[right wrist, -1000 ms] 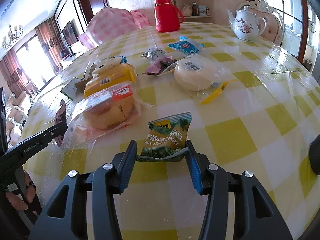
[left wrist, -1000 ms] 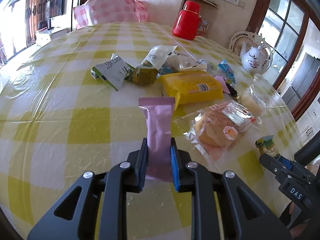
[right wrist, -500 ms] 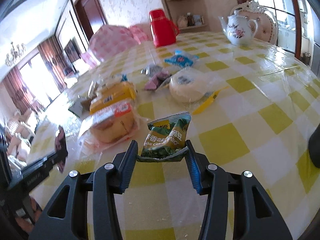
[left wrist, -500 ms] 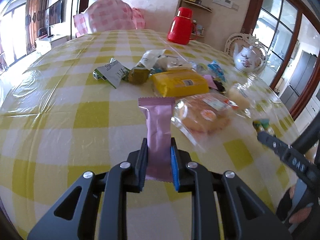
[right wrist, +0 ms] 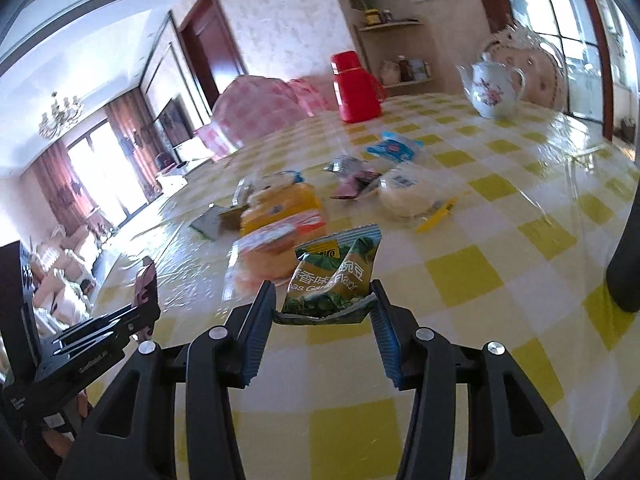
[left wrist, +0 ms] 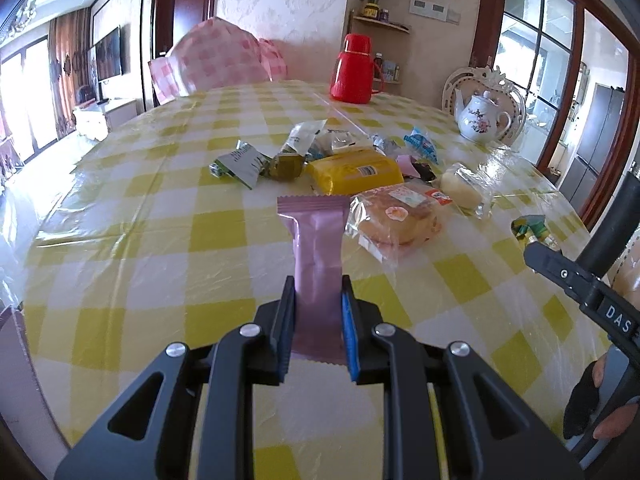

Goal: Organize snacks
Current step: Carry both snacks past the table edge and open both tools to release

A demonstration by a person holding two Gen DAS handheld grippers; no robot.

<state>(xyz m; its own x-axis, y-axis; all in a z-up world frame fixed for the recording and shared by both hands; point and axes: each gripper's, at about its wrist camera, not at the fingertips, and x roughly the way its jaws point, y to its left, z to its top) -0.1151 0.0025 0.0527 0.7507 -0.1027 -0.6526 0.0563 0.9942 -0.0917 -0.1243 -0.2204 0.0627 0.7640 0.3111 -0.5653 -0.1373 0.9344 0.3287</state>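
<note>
My left gripper [left wrist: 316, 300] is shut on a long pink snack packet [left wrist: 316, 256] and holds it above the yellow-checked table [left wrist: 160, 240]. My right gripper [right wrist: 324, 300] is shut on a green pea snack bag [right wrist: 334, 276], also lifted off the table. That bag and the right gripper show at the right of the left wrist view [left wrist: 532, 228]. On the table lie several snacks: a wrapped bun [left wrist: 396, 220], a yellow packet [left wrist: 356, 170], a white round cake [left wrist: 464, 190], a green-white packet [left wrist: 240, 162] and a blue packet [left wrist: 420, 146].
A red thermos [left wrist: 354, 70] stands at the far side of the table. A white floral teapot [left wrist: 482, 118] stands at the far right. A pink checked chair [left wrist: 216, 60] is behind the table. The near table edge curves away to the left.
Both grippers have risen and pulled back from the snack pile, each still holding its packet. The right wrist view has tilted upward.
</note>
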